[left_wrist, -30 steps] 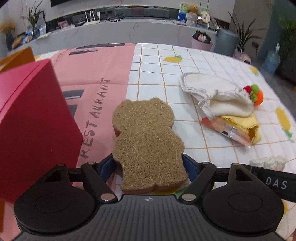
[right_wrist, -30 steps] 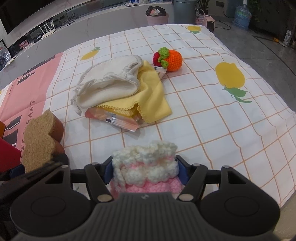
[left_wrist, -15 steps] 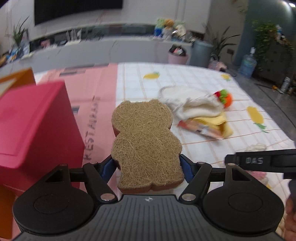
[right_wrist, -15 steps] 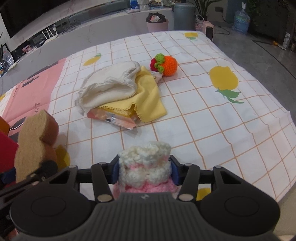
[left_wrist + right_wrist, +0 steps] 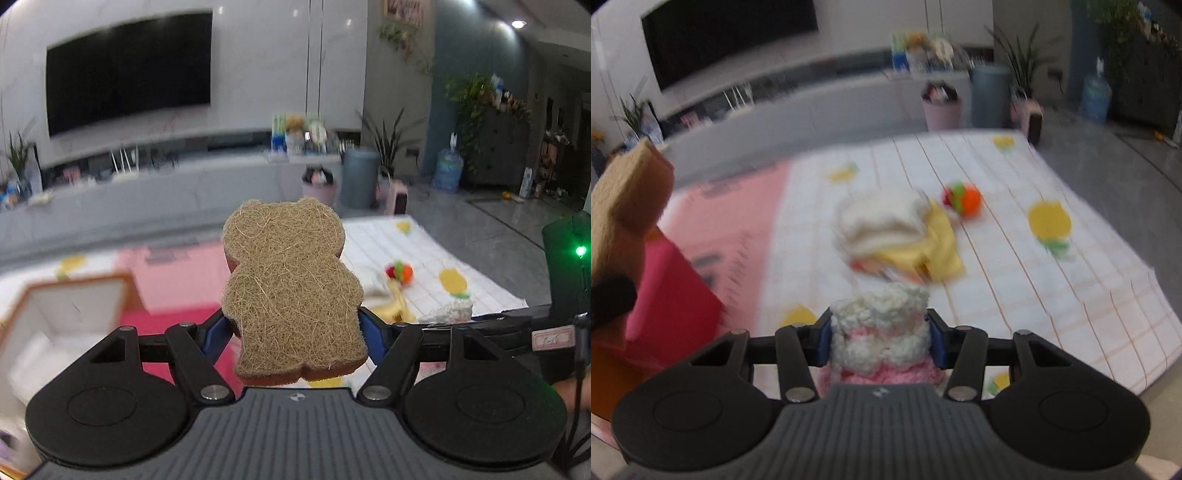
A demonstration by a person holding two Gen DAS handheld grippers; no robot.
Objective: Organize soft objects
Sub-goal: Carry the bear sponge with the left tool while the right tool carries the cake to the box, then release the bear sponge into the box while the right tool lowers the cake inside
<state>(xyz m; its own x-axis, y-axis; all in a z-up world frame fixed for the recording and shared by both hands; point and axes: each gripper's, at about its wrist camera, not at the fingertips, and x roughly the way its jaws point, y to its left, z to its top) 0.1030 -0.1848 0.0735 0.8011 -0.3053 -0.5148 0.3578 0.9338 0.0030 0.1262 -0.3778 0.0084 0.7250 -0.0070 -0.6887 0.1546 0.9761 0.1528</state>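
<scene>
My left gripper [image 5: 293, 328] is shut on a brown bear-shaped sponge [image 5: 291, 288] and holds it high above the table; the sponge also shows in the right wrist view [image 5: 624, 218]. My right gripper [image 5: 879, 339] is shut on a white and pink crocheted cake [image 5: 881, 339], lifted above the cloth; it also shows in the left wrist view [image 5: 448, 312]. An open white-lined box with an orange rim [image 5: 48, 325] lies below left of the sponge, with its red lid [image 5: 668, 291] beside it.
On the checked tablecloth [image 5: 1052, 288] lie a cream cloth [image 5: 882, 221] over a yellow cloth [image 5: 938, 247] and a packet, and an orange crocheted fruit [image 5: 966, 199]. The table's right edge drops to the floor. A TV wall and bins stand behind.
Both grippers have risen and tilted up with their objects still held; the table now lies lower in both views, and the open box has come into the left wrist view.
</scene>
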